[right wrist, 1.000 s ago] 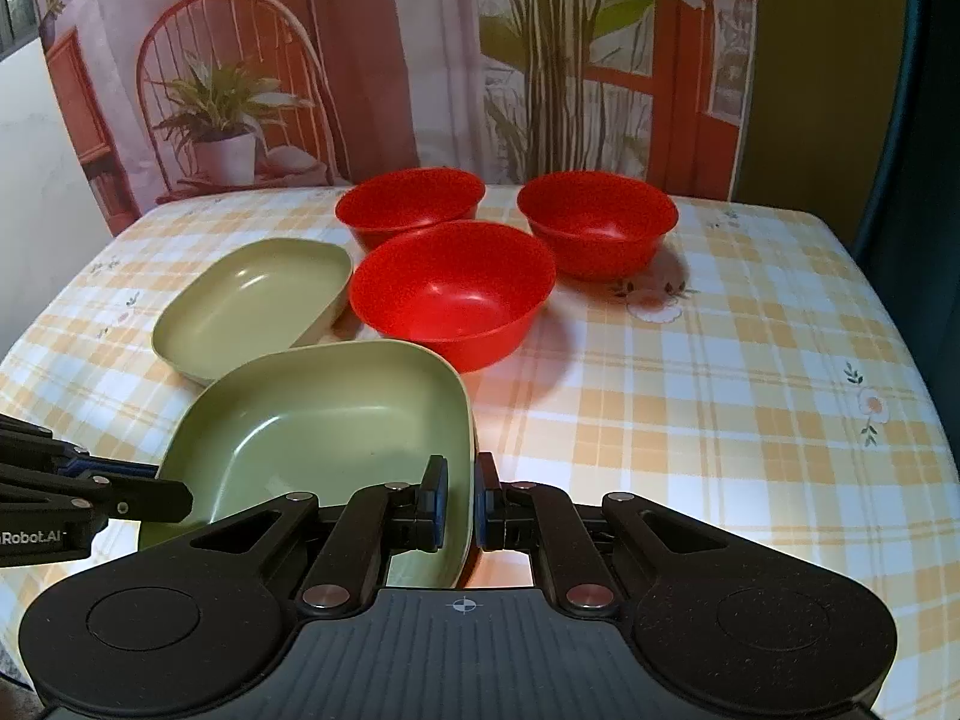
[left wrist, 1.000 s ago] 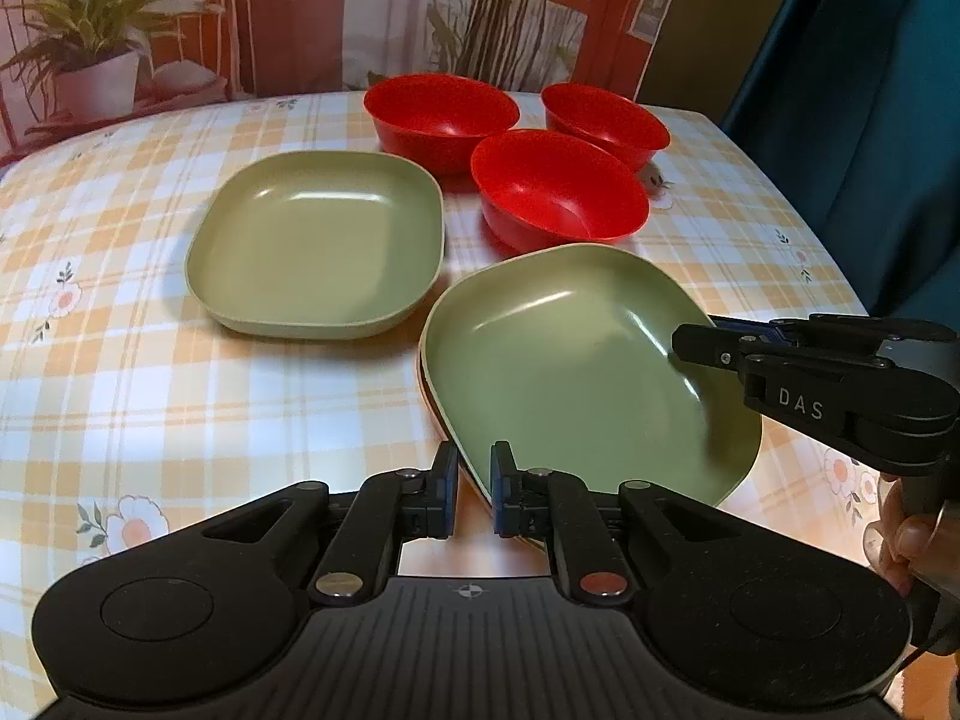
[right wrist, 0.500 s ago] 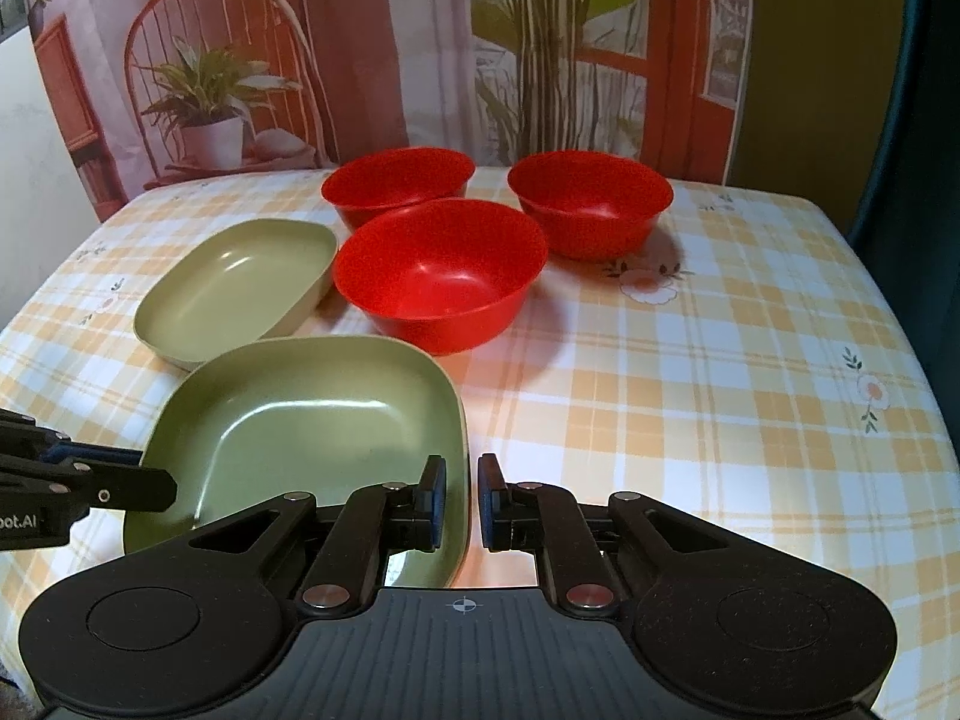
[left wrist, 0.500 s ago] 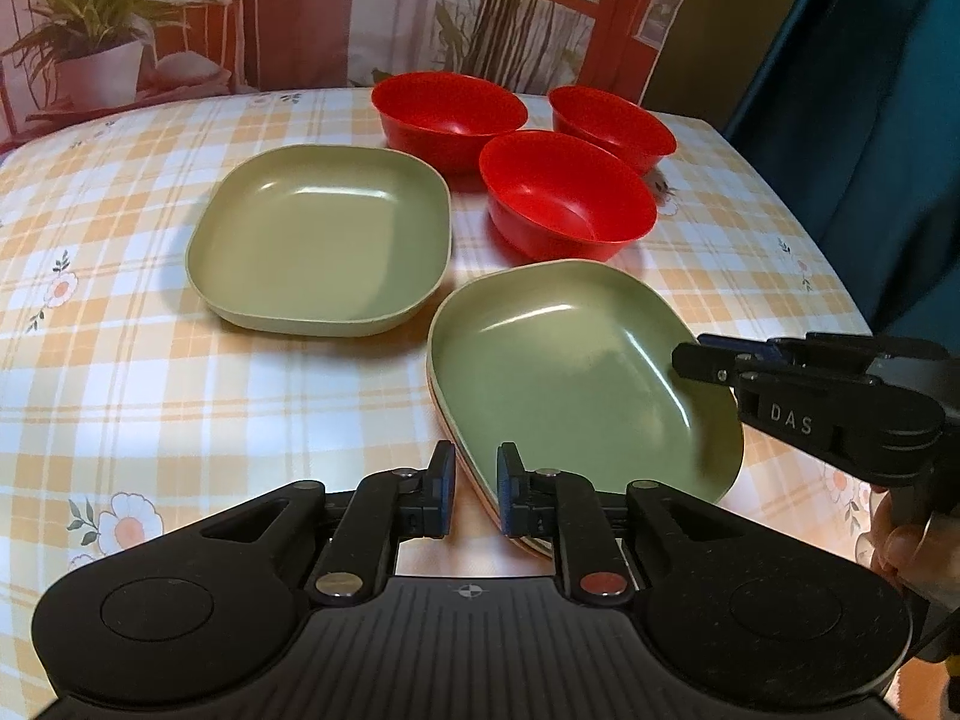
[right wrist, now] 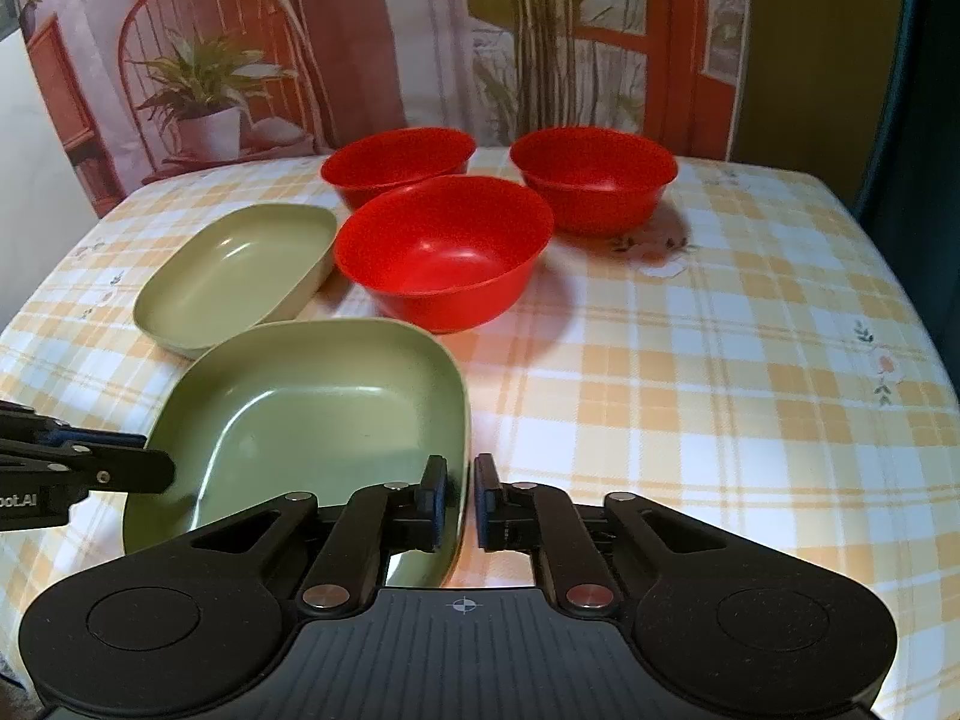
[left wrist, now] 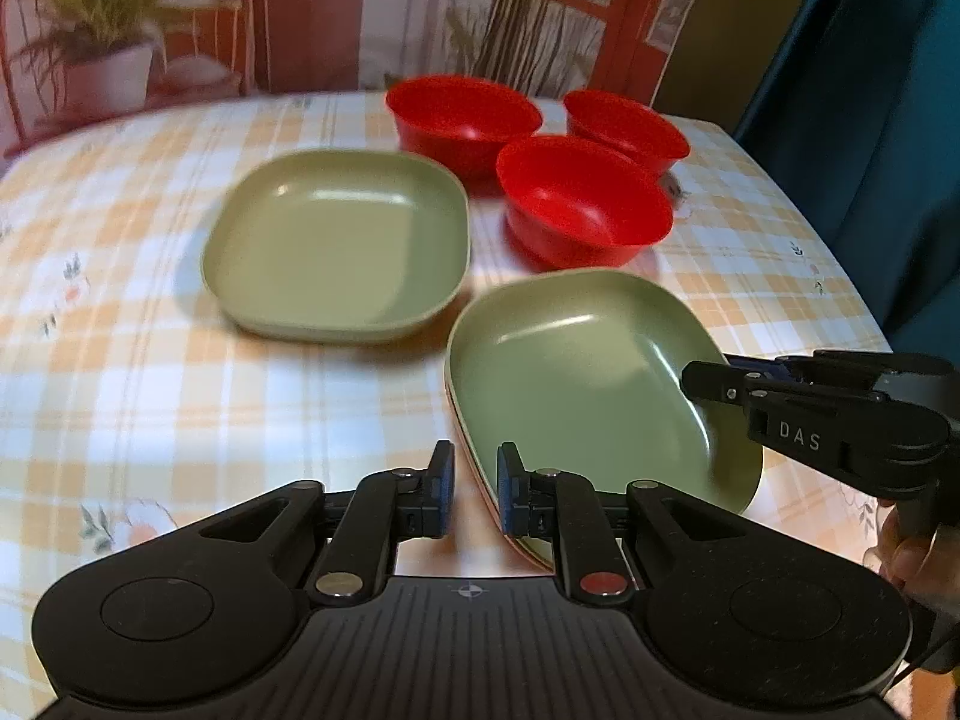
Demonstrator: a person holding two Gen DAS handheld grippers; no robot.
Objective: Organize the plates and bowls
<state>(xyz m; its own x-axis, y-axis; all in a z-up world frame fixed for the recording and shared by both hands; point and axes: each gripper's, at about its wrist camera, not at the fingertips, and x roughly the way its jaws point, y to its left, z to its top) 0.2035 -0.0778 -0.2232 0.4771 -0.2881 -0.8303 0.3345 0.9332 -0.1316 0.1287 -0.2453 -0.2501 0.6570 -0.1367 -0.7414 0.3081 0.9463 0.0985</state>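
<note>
Checked tablecloth [right wrist: 690, 372] blurs; both grippers, left gripper [left wrist: 471, 495] and right gripper [right wrist: 460, 504], straddle near plate [right wrist: 312, 414] rim, slightly apart.

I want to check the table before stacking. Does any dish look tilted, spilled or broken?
No spill or break shows. The near green plate sits on an orange-edged plate, its rim between the fingers of both the left gripper and the right gripper. The far green plate and three red bowls stand upright.
</note>
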